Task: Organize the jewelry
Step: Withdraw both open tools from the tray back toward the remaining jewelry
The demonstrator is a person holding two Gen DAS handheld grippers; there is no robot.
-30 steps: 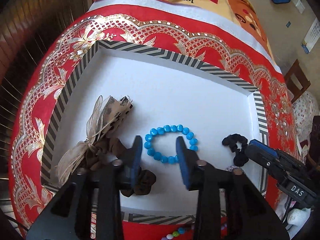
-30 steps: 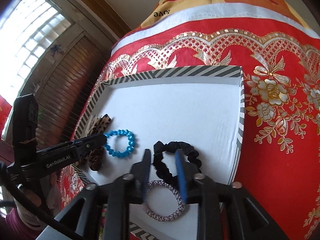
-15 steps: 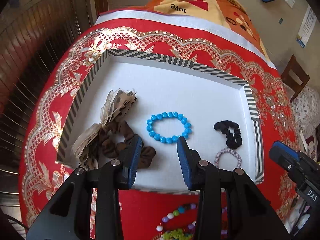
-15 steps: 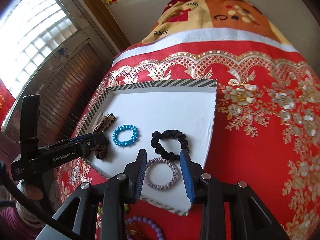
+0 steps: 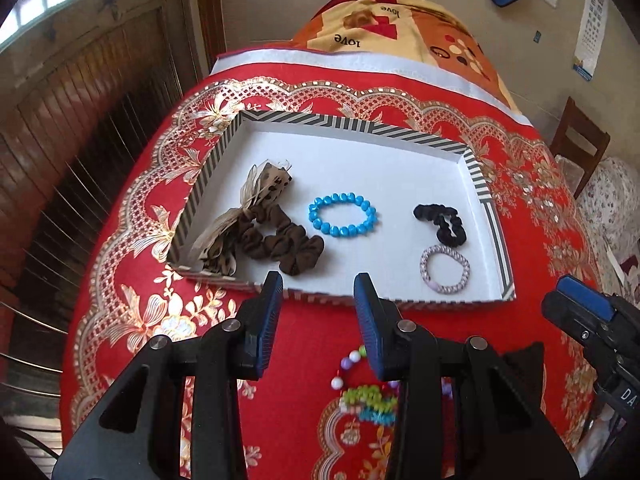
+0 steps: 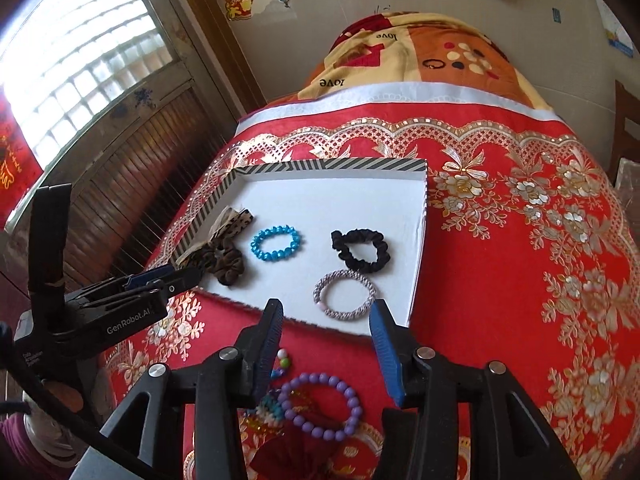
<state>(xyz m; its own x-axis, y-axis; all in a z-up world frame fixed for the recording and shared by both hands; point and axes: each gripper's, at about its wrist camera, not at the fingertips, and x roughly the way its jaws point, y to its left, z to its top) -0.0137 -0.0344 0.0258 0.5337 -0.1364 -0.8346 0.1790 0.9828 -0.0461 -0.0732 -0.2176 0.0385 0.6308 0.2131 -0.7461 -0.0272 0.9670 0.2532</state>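
Observation:
A white tray with a striped rim (image 5: 352, 125) (image 6: 332, 165) lies on the red cloth. In it lie a brown leopard scrunchie with a bow (image 5: 256, 232) (image 6: 224, 254), a blue bead bracelet (image 5: 342, 216) (image 6: 276, 238), a black scrunchie (image 5: 442, 220) (image 6: 362, 250) and a grey-pink hair tie (image 5: 444, 268) (image 6: 345, 294). My left gripper (image 5: 318, 298) is open and empty above the tray's near rim. My right gripper (image 6: 326, 322) is open and empty just short of the hair tie. A purple bead bracelet (image 6: 320, 406) and multicoloured beads (image 5: 366, 394) lie on the cloth in front of the tray.
The red and gold tablecloth (image 6: 520, 240) covers the table, with an orange blanket (image 5: 396, 36) behind. Wooden shutters (image 5: 80, 128) stand at the left. A chair (image 5: 580, 140) stands at the right. The right gripper also shows in the left wrist view (image 5: 584, 312).
Both grippers have pulled back and up from the tray, both empty. The bead pile in front of the tray has come into view. The right jaws have opened wider.

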